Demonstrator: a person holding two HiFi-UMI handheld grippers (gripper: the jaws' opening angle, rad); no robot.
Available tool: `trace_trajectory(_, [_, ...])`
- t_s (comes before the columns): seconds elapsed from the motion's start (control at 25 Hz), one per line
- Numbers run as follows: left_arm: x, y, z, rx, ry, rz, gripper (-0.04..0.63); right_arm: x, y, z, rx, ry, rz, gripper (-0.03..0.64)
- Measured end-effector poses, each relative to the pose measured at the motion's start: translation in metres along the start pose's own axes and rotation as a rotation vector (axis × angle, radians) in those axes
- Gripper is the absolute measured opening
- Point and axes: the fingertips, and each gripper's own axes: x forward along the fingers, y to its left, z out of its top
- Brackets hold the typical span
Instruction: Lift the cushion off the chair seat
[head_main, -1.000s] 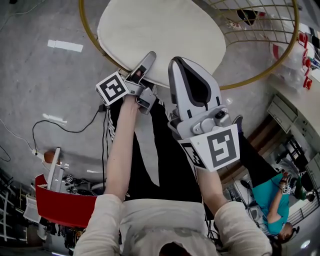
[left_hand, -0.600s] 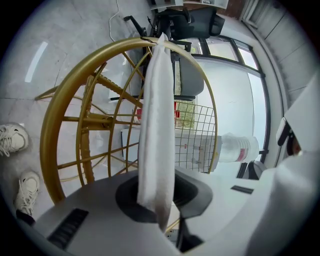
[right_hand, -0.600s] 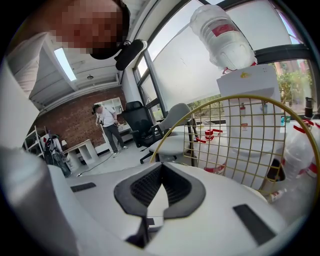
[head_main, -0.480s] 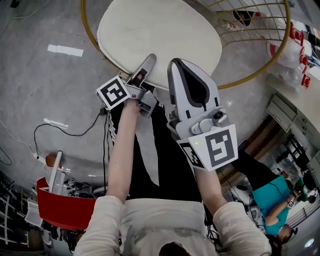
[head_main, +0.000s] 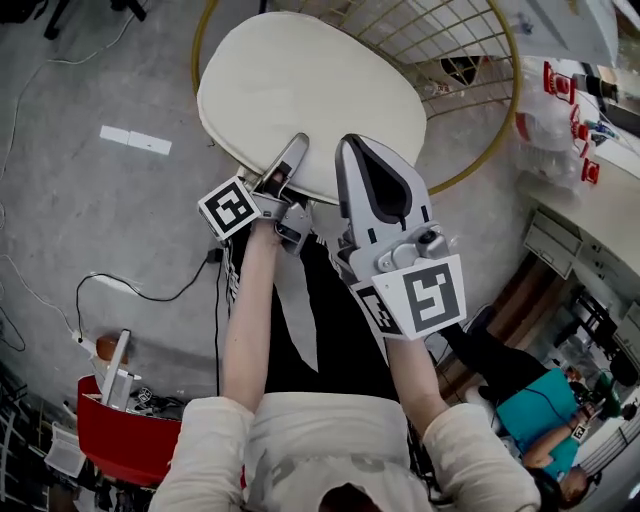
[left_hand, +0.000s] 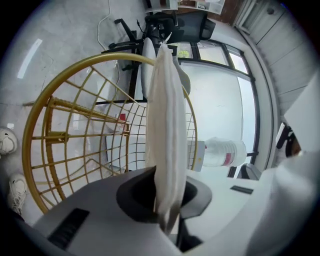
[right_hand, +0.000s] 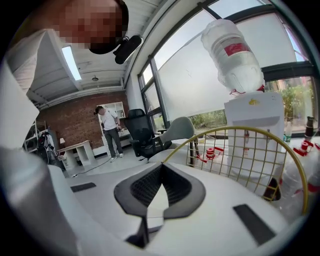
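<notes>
Head view: your left gripper (head_main: 293, 148) and right gripper (head_main: 355, 150), 2 in all, each have their jaws clamped on the near edge of the round, cream, padded cushion (head_main: 300, 90), over the gold wire-basket chair (head_main: 488, 148).

Grey floor (head_main: 90, 230): gold wire chair (left_hand: 100, 58), black cable (head_main: 150, 296), white tape strip (head_main: 135, 141).

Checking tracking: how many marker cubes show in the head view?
2: left cube on the left gripper near the cushion; right cube on the right gripper, nearer the camera.
</notes>
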Motion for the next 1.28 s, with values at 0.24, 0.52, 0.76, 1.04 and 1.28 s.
trace_trajectory(0.24, [0.005,-0.087,0.009,-0.055,-0.030,-0.095,0.038,-0.008,-0.001,0.071,-0.008,-0.085,-0.046,0.014])
trace_trajectory(0.52, [0.012,-0.198,0.020,0.019,-0.005,-0.181,0.038,-0.024,0.003,0.167,-0.014,-0.219,-0.087,0.014])
trace_trajectory(0.76, [0.012,-0.307,0.022,0.137,-0.011,-0.262,0.038,-0.059,0.010,0.256,0.031,-0.329,-0.103,0.014])
trace_trajectory(1.04, [0.016,-0.436,0.016,0.277,-0.021,-0.361,0.038,-0.093,0.018,0.341,-0.038,-0.427,-0.102,0.014])
trace_trajectory(1.28, [0.004,-0.511,0.010,0.381,-0.046,-0.422,0.038,-0.125,0.028,0.383,-0.132,-0.475,-0.130,0.014])
